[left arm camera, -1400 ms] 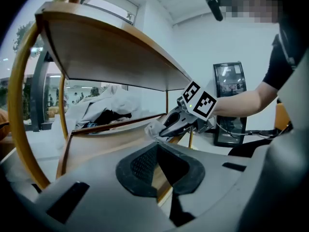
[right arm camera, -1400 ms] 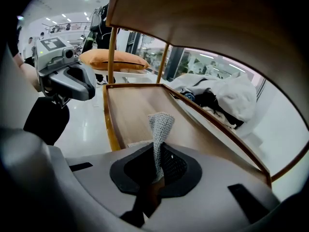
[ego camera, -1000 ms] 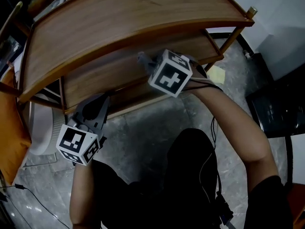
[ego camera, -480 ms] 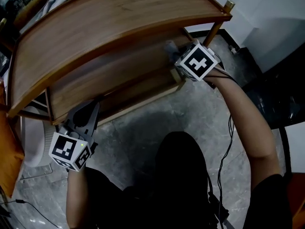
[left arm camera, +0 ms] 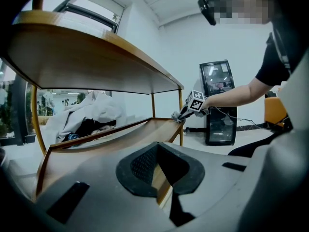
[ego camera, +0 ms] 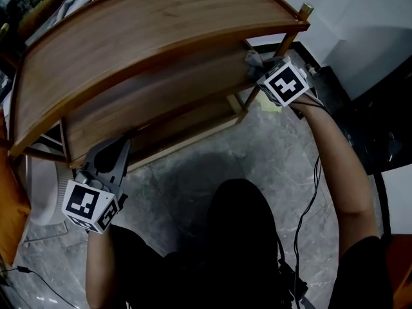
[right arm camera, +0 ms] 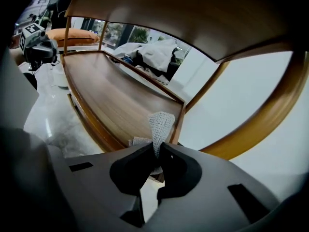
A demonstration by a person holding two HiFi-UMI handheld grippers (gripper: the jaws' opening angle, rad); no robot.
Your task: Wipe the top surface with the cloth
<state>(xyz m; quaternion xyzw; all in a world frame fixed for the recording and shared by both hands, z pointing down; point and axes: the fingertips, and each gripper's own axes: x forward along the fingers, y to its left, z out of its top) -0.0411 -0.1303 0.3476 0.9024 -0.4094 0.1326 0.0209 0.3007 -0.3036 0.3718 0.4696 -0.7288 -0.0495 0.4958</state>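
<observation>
right gripper (right arm camera: 157,151) pinching grey cloth (right arm camera: 160,121) at right end of second shelf (right arm camera: 113,93), under wooden top surface (ego camera: 148,37), left gripper (left arm camera: 161,172) clamped on that shelf's front rim (left arm camera: 158,180), far left end

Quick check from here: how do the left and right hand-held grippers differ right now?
The right hand-held gripper is shut on the cloth; the left hand-held gripper is shut on the shelf's wooden front rail. The right one sits at the lower shelf's right end by the corner post; the left one is at its left end. Both are at the lower shelf, beneath the top surface.
</observation>
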